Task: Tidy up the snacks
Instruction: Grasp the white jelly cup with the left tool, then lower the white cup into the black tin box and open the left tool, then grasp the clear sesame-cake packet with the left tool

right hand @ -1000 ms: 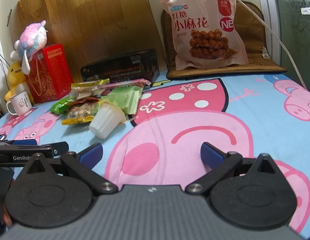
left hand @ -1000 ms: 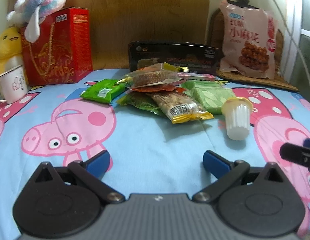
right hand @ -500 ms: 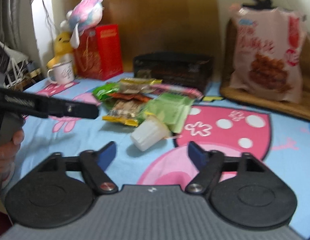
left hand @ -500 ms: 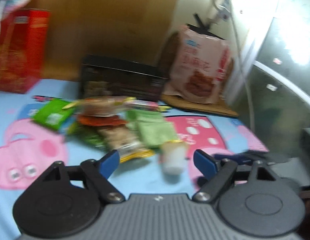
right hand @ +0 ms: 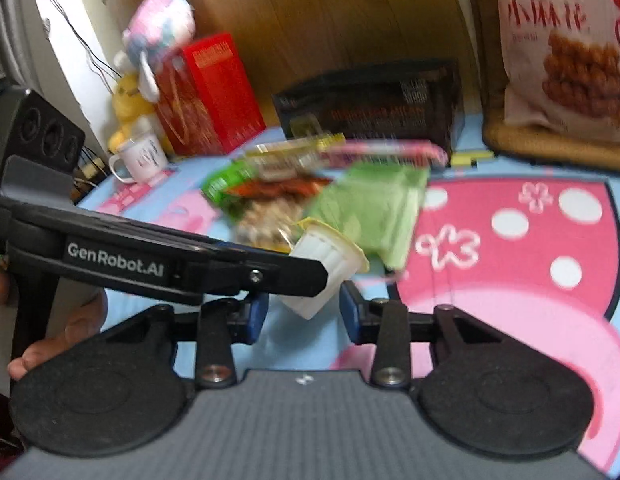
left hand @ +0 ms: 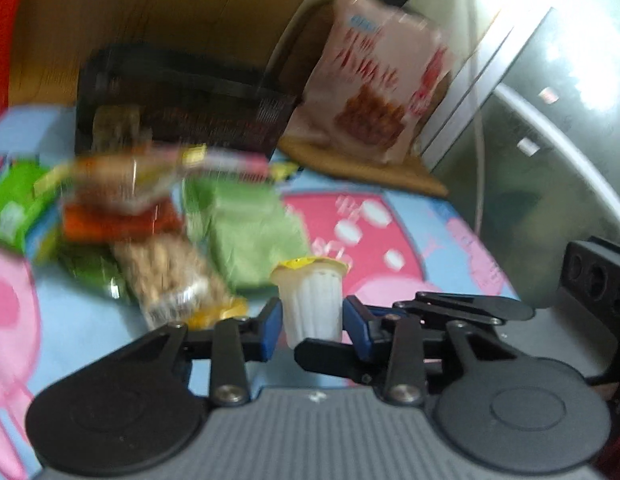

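Both jaws flank jelly cup | contact unclear | neither fully clenched

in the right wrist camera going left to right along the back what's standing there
White mug with handle → red gift box with gold print, a pink-and-white plush toy on top → long black cardboard box → large pink bag of fried twists.

Both the left gripper and right gripper have been brought in around the jelly cup, jaws narrowed at frame centre.
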The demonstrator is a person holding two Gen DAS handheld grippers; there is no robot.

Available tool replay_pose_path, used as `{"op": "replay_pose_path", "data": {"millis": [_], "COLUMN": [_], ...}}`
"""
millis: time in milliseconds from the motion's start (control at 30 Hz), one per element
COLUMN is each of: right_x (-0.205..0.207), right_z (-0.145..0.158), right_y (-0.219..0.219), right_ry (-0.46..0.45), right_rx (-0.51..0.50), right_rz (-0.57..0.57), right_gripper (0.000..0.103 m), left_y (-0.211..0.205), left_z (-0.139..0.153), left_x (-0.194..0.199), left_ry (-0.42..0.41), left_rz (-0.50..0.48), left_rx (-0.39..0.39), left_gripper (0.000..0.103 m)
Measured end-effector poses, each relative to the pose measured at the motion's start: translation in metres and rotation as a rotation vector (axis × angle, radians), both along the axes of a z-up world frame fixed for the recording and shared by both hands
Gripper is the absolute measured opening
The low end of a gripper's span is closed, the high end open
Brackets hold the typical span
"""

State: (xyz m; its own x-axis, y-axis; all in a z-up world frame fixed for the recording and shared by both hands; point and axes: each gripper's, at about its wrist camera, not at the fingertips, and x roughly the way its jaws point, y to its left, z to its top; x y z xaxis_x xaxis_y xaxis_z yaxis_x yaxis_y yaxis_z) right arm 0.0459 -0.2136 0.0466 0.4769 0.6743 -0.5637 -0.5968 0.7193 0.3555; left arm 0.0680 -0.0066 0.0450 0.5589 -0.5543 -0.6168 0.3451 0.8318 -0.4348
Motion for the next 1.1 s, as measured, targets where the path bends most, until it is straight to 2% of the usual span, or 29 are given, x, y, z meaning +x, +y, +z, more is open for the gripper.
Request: {"op": "replay_pose_path", "data": {"millis": [100,200,267,367,500,533,600,700,767,833,900,1033,1100], "right_x": [0.016,0.050,0.078,0.126,0.162,0.166,0.167,0.149,0.136,0.126,0.117,0.118,0.123], "right_z": [0.029,0.054,0.061,0.059,0.038,0.033,0.028,0.029,0.029,0.023,0.014,-0.005,-0.013], "right_y": [0.008,0.027,0.042,0.062,0.079,0.082,0.085,0.066,0.043,0.025,0.015,0.022,0.034], "right_ry": [-0.099,-0.203,-0.237,-0.222,-0.178,-0.171,-0.167,-0.173,-0.115,0.014,0.111,0.262,0.293], "right_rx": [-0.007,-0.033,-0.048,-0.058,-0.091,-0.105,-0.135,-0.090,-0.003,0.103,0.179,0.243,0.226], "right_rz": [0.013,0.007,-0.001,-0.013,-0.030,-0.036,-0.066,-0.082,-0.085,-0.067,-0.057,-0.062,-0.081], "right_gripper": [0.042,0.042,0.042,0.042,0.043,0.043,0.056,0.057,0.056,0.056,0.056,0.057,0.057], "left_y": [0.006,0.013,0.017,0.027,0.040,0.041,0.043,0.060,0.079,0.099,0.115,0.135,0.139], "left_z": [0.033,0.060,0.070,0.073,0.051,0.045,0.037,0.042,0.044,0.039,0.026,-0.006,-0.013], "left_x": [0.011,0.045,0.078,0.124,0.168,0.174,0.178,0.155,0.134,0.119,0.112,0.121,0.123], "left_ry": [-0.094,-0.150,-0.156,-0.132,-0.037,-0.017,-0.003,-0.047,-0.077,-0.060,-0.007,0.133,0.155], "left_rz": [0.026,0.080,0.129,0.175,0.220,0.231,0.234,0.207,0.207,0.208,0.218,0.284,0.294], "left_rx": [0.012,0.029,0.045,0.069,0.039,0.035,0.027,-0.011,-0.017,-0.009,-0.008,-0.050,-0.106], "left_gripper": [0.034,0.035,0.035,0.035,0.035,0.039,0.042,0.047,0.059,0.060,0.060,0.059,0.058]}}
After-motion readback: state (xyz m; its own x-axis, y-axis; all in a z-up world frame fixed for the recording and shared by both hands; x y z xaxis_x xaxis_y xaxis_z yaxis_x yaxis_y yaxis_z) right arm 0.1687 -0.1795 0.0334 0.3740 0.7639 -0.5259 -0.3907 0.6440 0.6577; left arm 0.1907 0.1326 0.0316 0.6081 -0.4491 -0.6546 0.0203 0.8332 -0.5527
